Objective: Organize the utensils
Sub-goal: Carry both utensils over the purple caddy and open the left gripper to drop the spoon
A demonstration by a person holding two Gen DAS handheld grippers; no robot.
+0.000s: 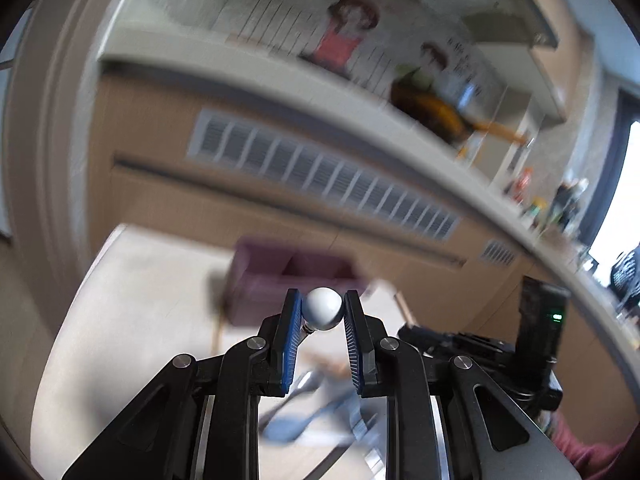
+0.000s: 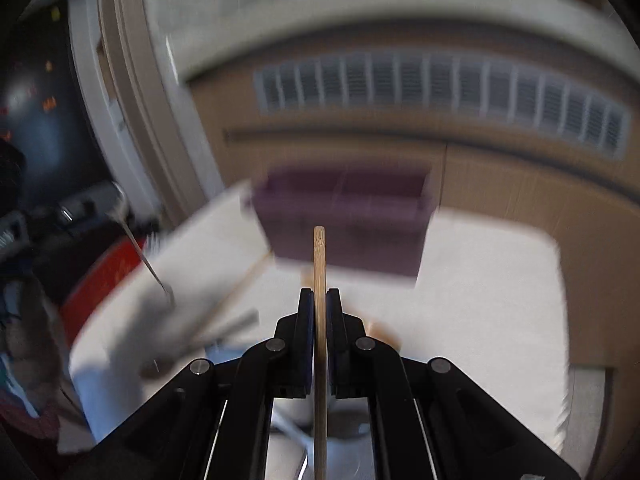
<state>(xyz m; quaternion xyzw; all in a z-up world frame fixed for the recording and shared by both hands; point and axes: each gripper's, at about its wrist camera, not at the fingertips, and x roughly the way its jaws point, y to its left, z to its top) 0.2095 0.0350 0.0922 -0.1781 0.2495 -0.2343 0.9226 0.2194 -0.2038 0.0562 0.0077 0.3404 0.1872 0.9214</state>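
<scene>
My left gripper (image 1: 322, 312) is shut on the white rounded handle end of a utensil (image 1: 322, 309), held above the white table (image 1: 132, 300). A purple utensil box (image 1: 292, 280) with compartments stands just beyond it. My right gripper (image 2: 319, 300) is shut on a wooden chopstick (image 2: 319, 264) that points upright toward the purple box (image 2: 344, 220). Blurred utensils (image 1: 304, 416) lie on the table below the left gripper. The left gripper with its utensil shows blurred in the right wrist view (image 2: 160, 300).
A wooden cabinet wall with a white vent grille (image 1: 320, 176) runs behind the table. A grey counter ledge (image 1: 360, 92) above it carries bottles at the far right. The right gripper body (image 1: 536, 332) shows to the right. A red object (image 2: 104, 280) sits left of the table.
</scene>
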